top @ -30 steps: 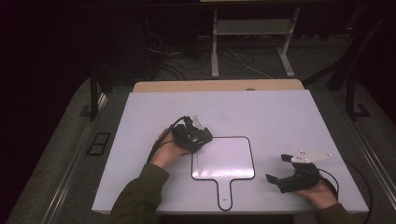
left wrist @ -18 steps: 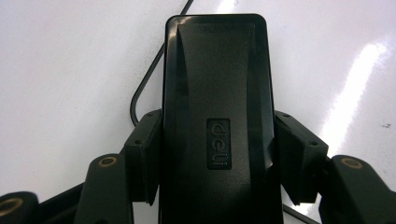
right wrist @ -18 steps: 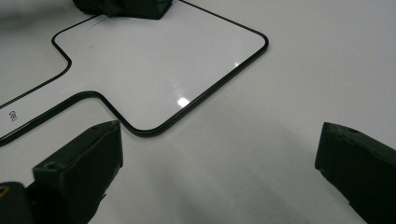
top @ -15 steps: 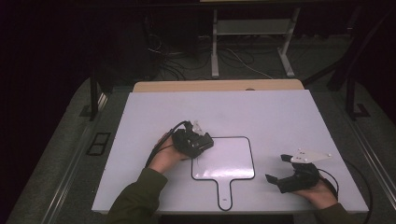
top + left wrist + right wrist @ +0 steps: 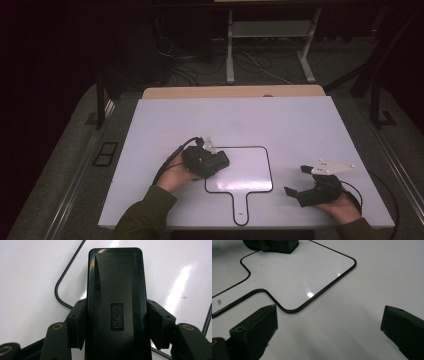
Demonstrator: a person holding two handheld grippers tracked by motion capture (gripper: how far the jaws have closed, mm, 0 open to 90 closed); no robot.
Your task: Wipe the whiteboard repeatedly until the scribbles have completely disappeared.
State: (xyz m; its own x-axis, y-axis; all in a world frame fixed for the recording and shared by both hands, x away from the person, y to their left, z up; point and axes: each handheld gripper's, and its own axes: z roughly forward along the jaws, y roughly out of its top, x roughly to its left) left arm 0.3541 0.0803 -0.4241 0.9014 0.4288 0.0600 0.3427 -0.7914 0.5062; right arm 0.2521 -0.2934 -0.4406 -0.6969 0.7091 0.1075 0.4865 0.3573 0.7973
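Observation:
A small paddle-shaped whiteboard (image 5: 247, 172) with a black rim lies flat on the white table, its handle toward the person. My left gripper (image 5: 216, 161) is shut on a black board eraser (image 5: 214, 162) at the board's upper left corner. In the left gripper view the eraser (image 5: 116, 290), marked "deli", is clamped between both jaws, low over the board's rim (image 5: 58, 293). My right gripper (image 5: 295, 180) rests open on the table just right of the board. Its view shows the board (image 5: 294, 272) ahead and the eraser (image 5: 279, 245) at the far corner, with nothing between its jaws.
The white tabletop (image 5: 150, 125) extends well beyond the board on all sides, with a wooden strip (image 5: 230, 91) along its far edge. A cable (image 5: 387, 202) loops from the right gripper near the table's right edge. Beyond the table are a metal stand (image 5: 230, 60) and floor cables.
My left gripper has slid the eraser a little toward the person along the board's left side. The right gripper has stayed put.

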